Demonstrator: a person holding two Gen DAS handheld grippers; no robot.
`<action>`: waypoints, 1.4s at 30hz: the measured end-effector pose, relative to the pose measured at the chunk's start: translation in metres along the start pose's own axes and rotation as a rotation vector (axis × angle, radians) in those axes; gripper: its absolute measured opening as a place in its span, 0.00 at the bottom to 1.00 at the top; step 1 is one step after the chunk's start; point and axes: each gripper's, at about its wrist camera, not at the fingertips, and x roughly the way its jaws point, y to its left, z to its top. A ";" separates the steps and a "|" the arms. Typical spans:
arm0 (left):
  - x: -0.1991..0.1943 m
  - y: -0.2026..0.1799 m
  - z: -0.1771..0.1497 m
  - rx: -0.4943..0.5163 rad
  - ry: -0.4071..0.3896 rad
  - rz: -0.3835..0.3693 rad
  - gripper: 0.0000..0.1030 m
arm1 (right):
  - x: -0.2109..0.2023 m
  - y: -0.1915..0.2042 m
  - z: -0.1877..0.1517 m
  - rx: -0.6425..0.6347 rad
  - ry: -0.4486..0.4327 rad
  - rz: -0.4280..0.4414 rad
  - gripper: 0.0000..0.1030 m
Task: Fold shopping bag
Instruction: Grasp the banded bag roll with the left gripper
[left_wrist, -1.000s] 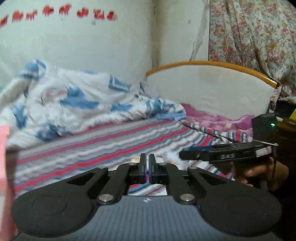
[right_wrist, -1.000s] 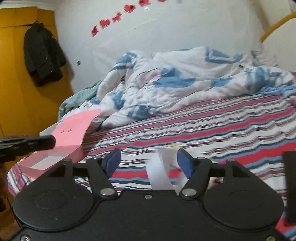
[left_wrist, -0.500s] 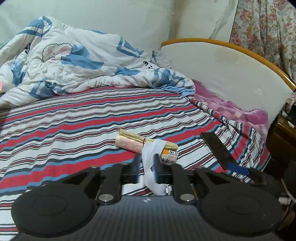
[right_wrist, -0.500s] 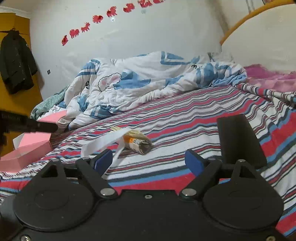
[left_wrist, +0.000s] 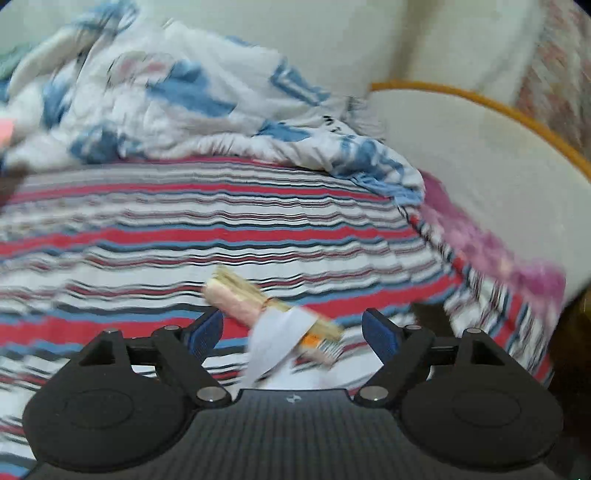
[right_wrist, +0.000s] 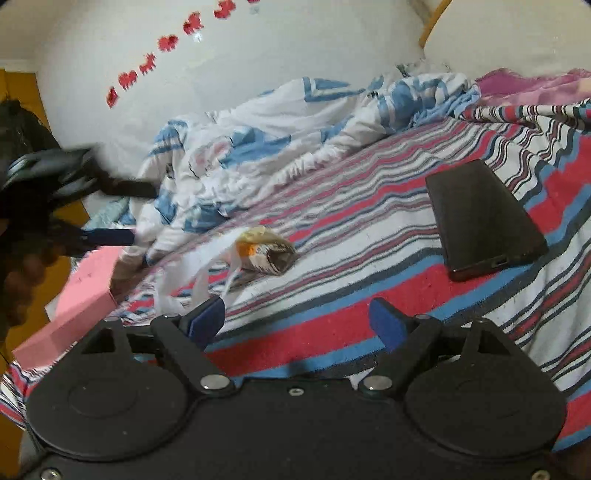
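While both the left gripper (left_wrist: 291, 328) and right gripper (right_wrist: 295, 319) are spread, the rolled shopping bag (right_wrist: 264, 254) ahead is judged light and limp, best pinched by its white handle (right_wrist: 192, 267).

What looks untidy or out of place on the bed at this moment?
The folded shopping bag lies rolled on the striped sheet, but its white handle strap trails loose instead of tucked in. A dark phone also lies nearby.

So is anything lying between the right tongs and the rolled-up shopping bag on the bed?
Nothing visible. Only bare striped sheet separates the open right tongs from the bag. The black phone lies off to the right, clear of that path.
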 end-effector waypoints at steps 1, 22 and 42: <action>0.012 -0.004 0.002 -0.007 0.013 0.018 0.80 | -0.002 -0.001 -0.001 0.005 -0.009 0.008 0.84; 0.140 -0.019 -0.014 -0.028 0.248 0.160 0.82 | -0.006 -0.030 -0.003 0.165 -0.054 0.164 0.84; 0.059 -0.022 0.005 0.198 0.090 0.064 0.38 | -0.004 -0.027 -0.001 0.126 -0.034 0.119 0.84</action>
